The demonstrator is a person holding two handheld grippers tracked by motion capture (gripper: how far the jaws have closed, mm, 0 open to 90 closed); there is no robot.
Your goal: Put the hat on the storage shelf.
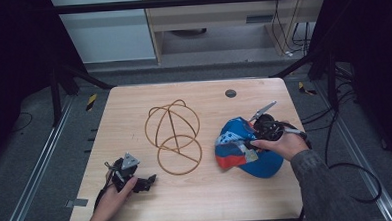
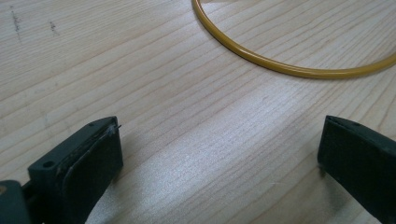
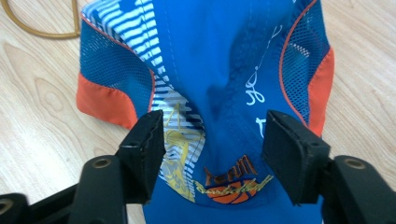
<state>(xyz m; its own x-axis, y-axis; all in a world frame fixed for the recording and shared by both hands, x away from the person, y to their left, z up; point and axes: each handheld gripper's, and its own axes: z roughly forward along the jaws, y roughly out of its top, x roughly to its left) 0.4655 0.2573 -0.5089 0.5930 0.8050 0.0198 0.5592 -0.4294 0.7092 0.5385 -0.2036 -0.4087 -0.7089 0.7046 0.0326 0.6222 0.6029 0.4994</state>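
- Two hand-held grippers work over a wooden counter [image 1: 202, 195], one in each hand of a person whose forearms come in from the near edge.
- Right gripper [image 3: 212, 140]: positioned over the blue cap [image 3: 219, 70] near the right edge of the counter. Its fingers [image 3: 144, 149] stand partly open, one on each side of a raised fold of blue fabric at the cap's crown. The pads sit close against the cloth; whether they press on it cannot be told.
- Cap details: blue body, orange side patches, mesh panels, a white-striped section, and an orange-and-yellow printed emblem just below the fingers. In the high view the cap [image 1: 243, 148] lies flat on the counter, about midway between the far and near edges, on the right half.
- Left gripper [image 1: 137, 180]: held low near the near left corner of the counter. In the left gripper view its fingers [image 2: 88, 163] stand wide apart with bare wood between them; nothing is held.
- Wire frame [image 1: 174, 136]: a yellow-brown structure of joined hoops, resting at the centre of the counter between the two grippers. One curved hoop section [image 2: 280, 65] lies just ahead of the left gripper, apart from its fingers.
- Round dark disc [image 1: 230, 93]: set in the counter near the far edge, right of centre.
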